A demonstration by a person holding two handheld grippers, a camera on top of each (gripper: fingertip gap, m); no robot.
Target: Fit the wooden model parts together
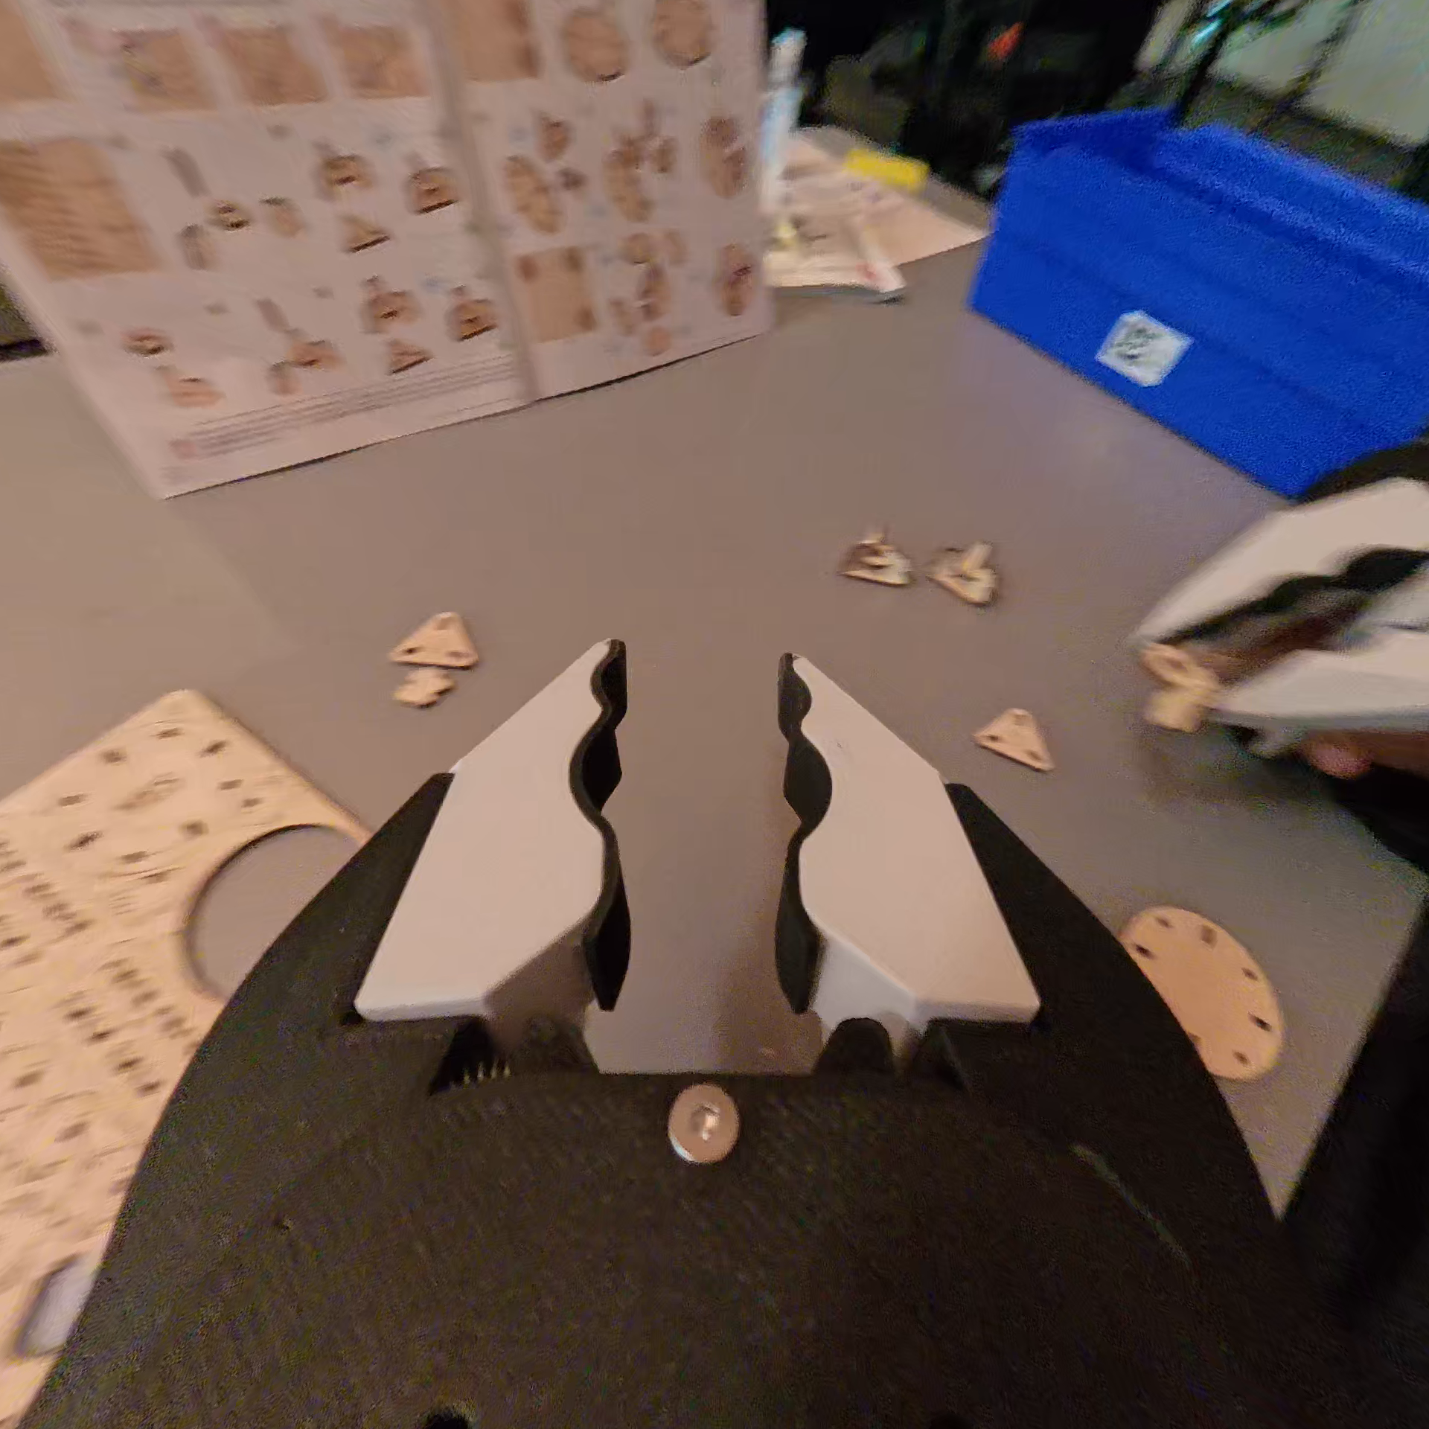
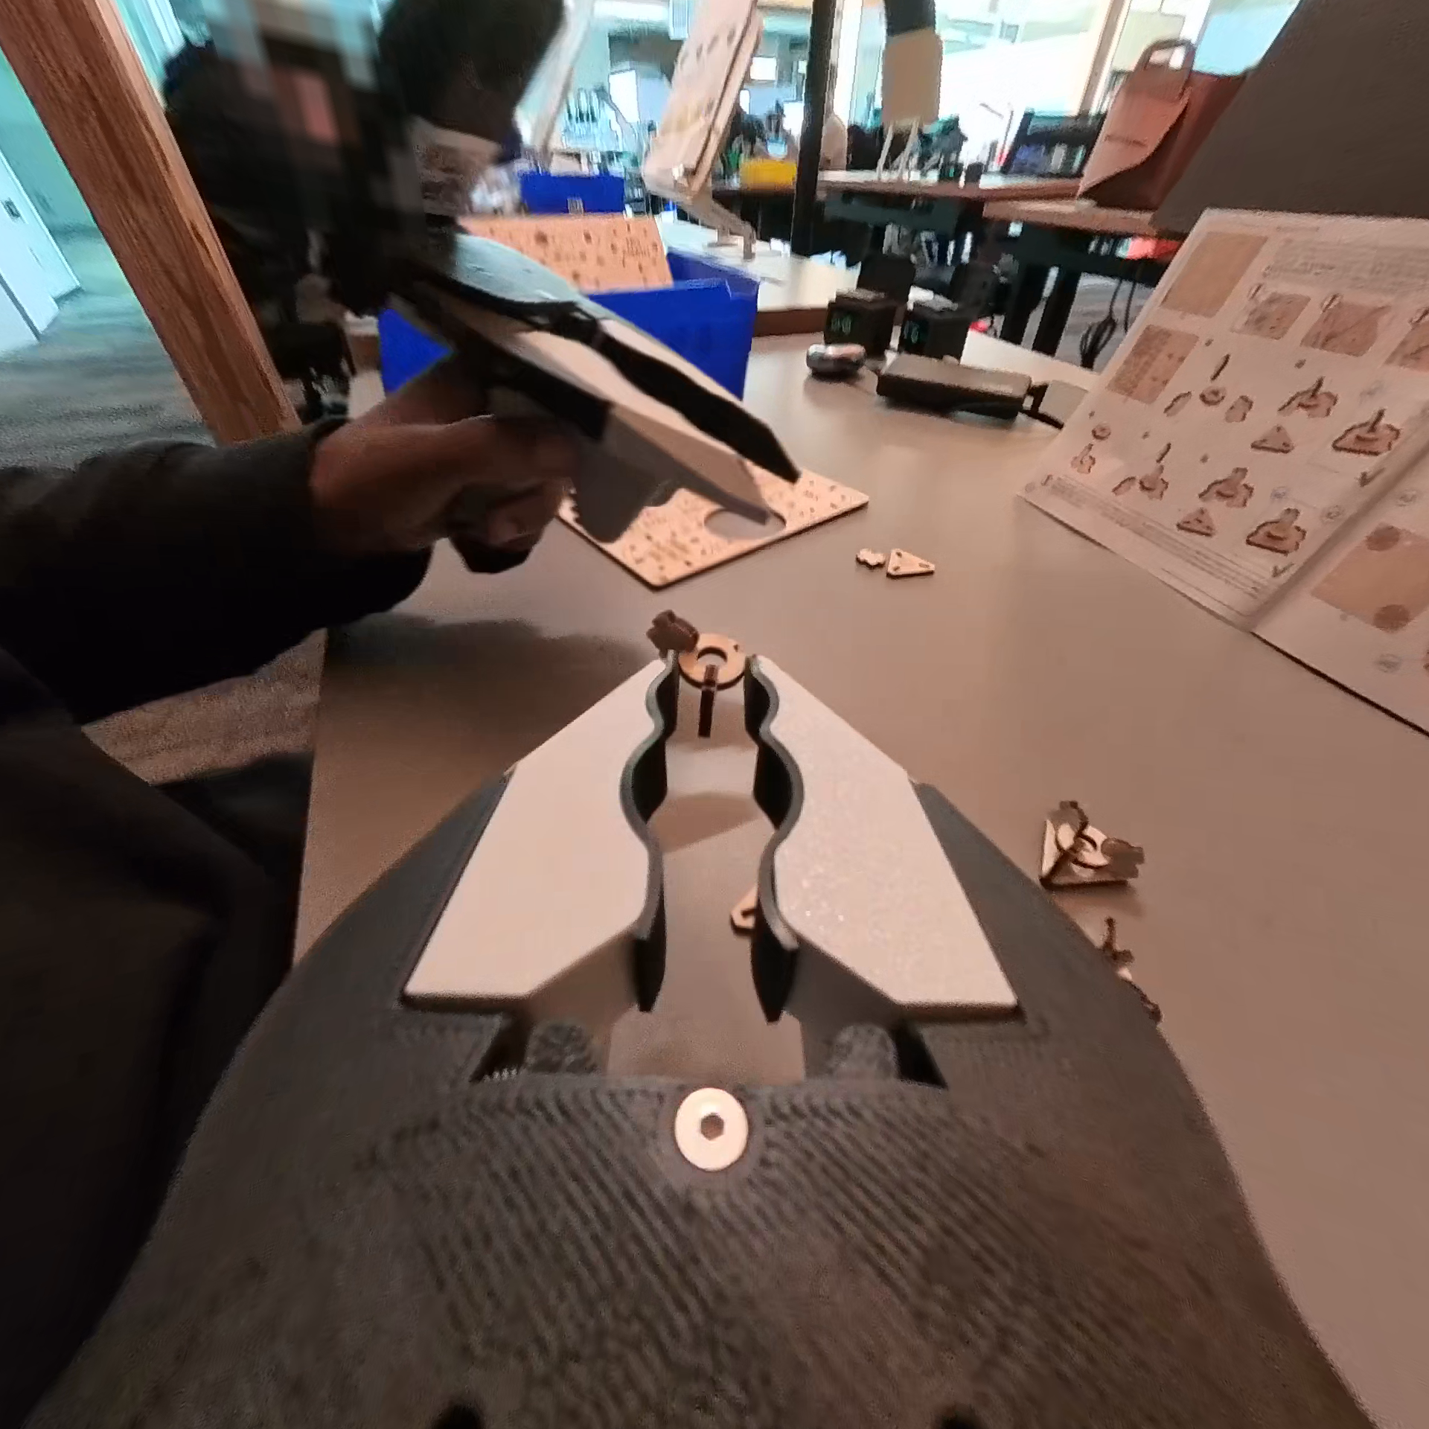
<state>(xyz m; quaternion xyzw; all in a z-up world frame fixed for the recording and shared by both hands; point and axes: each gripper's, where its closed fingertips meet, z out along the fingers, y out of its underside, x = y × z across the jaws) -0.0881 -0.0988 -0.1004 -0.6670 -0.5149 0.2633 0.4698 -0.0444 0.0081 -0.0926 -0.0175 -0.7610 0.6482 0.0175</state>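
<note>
To the left of the left tongs [image 1: 702,656] a perforated wooden sheet [image 1: 116,889] is seen flat on the grey table [image 1: 696,479], with a small wooden triangle [image 1: 437,643] just ahead-left of the tips. These tongs are held wide over bare tabletop, nothing between them. Further right, the right tongs [image 2: 710,674] are clamped narrowly on a small wooden ring assembly [image 2: 710,663]; an assembled wooden piece [image 2: 1082,854] lies to their right.

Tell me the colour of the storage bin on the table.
Blue bin, clearest in the left wrist view.
</note>
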